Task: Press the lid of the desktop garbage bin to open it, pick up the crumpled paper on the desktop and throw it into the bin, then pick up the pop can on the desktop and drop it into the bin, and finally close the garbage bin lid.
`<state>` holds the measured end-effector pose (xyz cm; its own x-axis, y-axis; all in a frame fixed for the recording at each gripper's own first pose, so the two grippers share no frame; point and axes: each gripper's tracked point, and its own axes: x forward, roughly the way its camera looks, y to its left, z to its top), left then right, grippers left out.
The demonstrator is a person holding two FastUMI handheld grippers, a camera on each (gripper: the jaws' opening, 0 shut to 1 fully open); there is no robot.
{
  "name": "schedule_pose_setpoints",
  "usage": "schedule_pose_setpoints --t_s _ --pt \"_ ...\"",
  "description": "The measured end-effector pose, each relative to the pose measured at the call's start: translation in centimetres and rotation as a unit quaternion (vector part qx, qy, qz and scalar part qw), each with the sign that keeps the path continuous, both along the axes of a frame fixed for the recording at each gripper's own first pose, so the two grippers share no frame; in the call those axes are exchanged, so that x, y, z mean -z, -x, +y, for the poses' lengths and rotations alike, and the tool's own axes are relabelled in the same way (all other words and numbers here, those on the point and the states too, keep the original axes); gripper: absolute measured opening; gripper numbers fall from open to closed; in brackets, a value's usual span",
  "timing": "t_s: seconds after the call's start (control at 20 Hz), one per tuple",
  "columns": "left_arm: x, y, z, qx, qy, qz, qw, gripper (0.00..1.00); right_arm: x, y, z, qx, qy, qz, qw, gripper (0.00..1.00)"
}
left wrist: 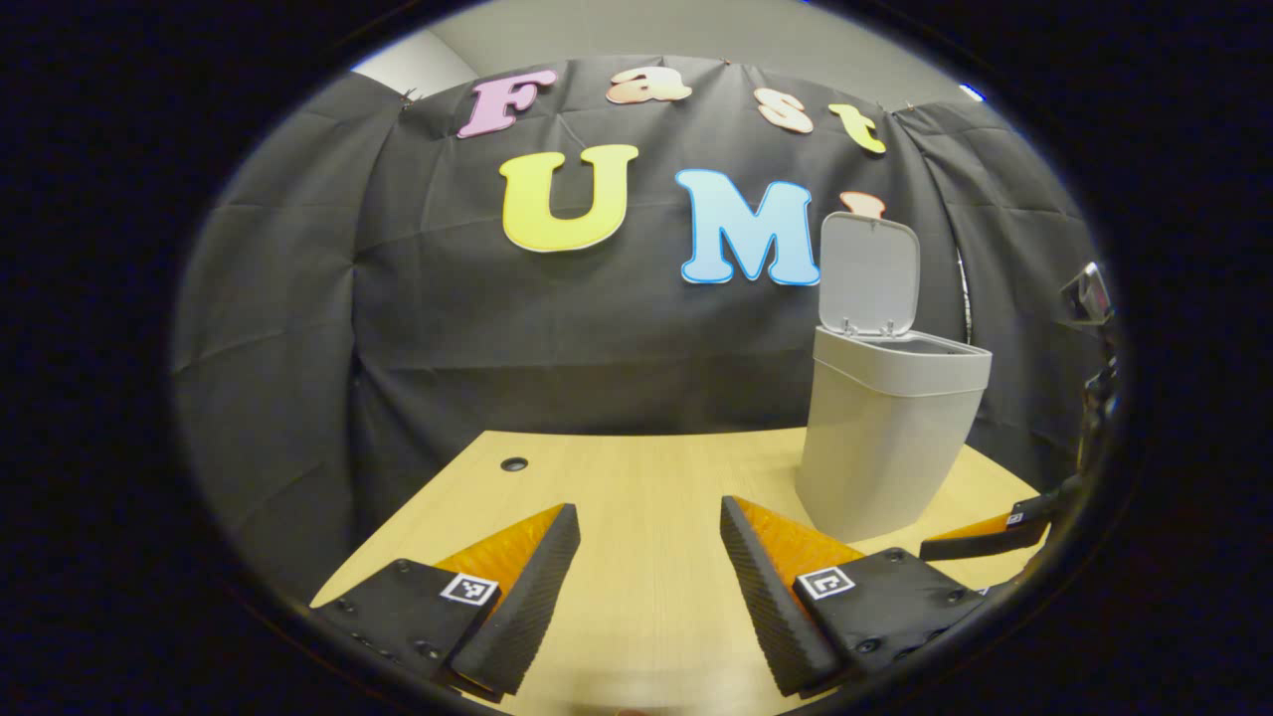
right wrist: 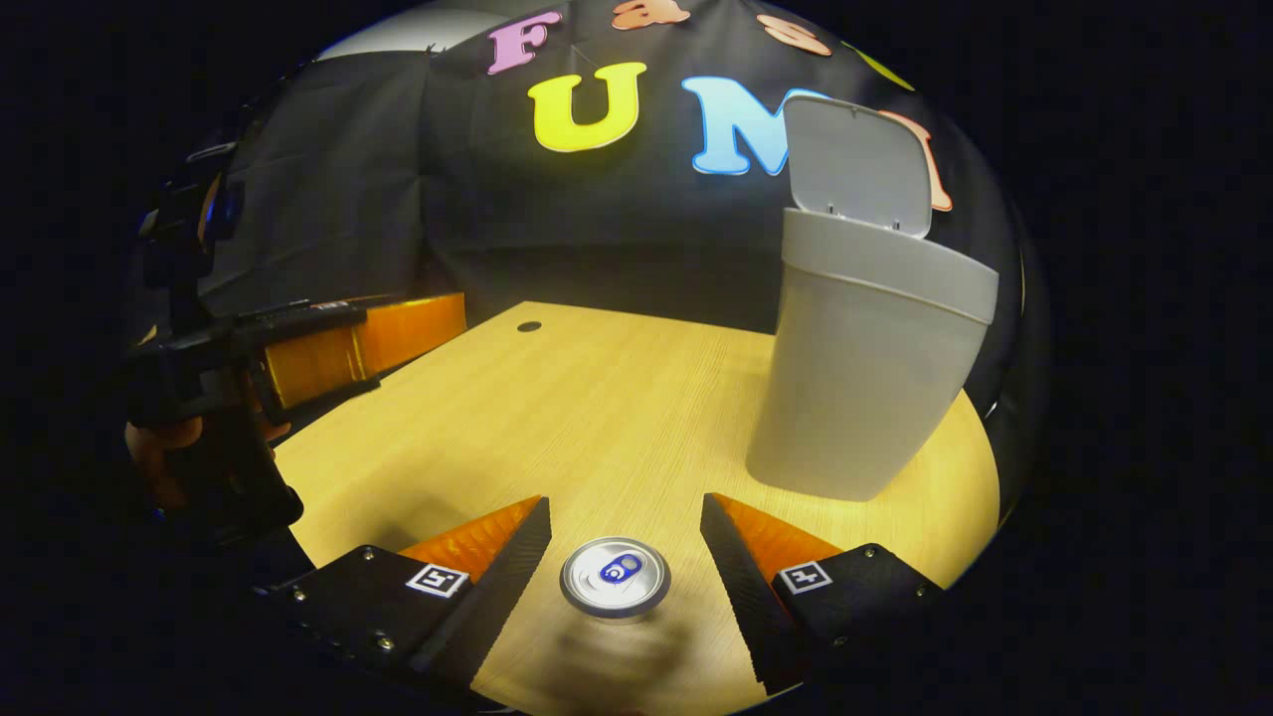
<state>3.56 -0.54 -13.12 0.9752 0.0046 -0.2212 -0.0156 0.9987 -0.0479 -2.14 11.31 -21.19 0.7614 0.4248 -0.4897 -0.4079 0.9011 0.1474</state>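
Between the spread fingers of the right gripper (right wrist: pixel 625 557), at six o'clock on the table (right wrist: pixel 617 398), stands the pop can (right wrist: pixel 616 578), likely light, smooth, dentable, best pinched mid-wall; left gripper (left wrist: pixel 648 577) hangs released, bin (right wrist: pixel 865 378) open at two o'clock.

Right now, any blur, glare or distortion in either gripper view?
Left gripper view: sharp; fisheye bows the light wooden tabletop and tilts the grey plastic bin. Right gripper view: silver pop can's top glints, soft smear below it; edges dim.
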Motion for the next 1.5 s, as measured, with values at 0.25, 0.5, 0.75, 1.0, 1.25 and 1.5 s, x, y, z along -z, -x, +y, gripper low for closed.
schedule_pose_setpoints --t_s 0.25,0.5,0.75,1.0,1.25,1.5 --pt "0.3 0.6 0.8 -0.005 -0.004 0.004 1.0 0.94 3.2 -0.6 -0.1 -0.005 0.03 0.044 0.999 0.98" --pt "0.3 0.5 1.1 0.0 -0.014 0.003 1.0 0.94 4.6 0.1 0.3 -0.014 0.042 0.066 0.997 0.98" --pt "0.5 0.2 0.4 0.005 -0.011 0.006 1.0 0.94 4.7 0.7 0.1 -0.016 0.042 0.07 0.997 0.85" --pt "0.5 -0.2 0.1 0.008 -0.013 0.006 1.0 0.94 2.1 0.1 -1.1 -0.001 0.024 0.035 0.999 0.84" --pt "0.3 -0.7 -0.4 0.014 -0.022 0.005 1.0 0.94 -4.0 -1.6 -3.1 0.026 0.0 -0.033 0.999 0.84" --pt "0.1 -1.2 -1.4 0.024 -0.026 0.005 0.999 0.94 -10.9 -3.7 -5.8 0.054 -0.022 -0.105 0.993 0.84"
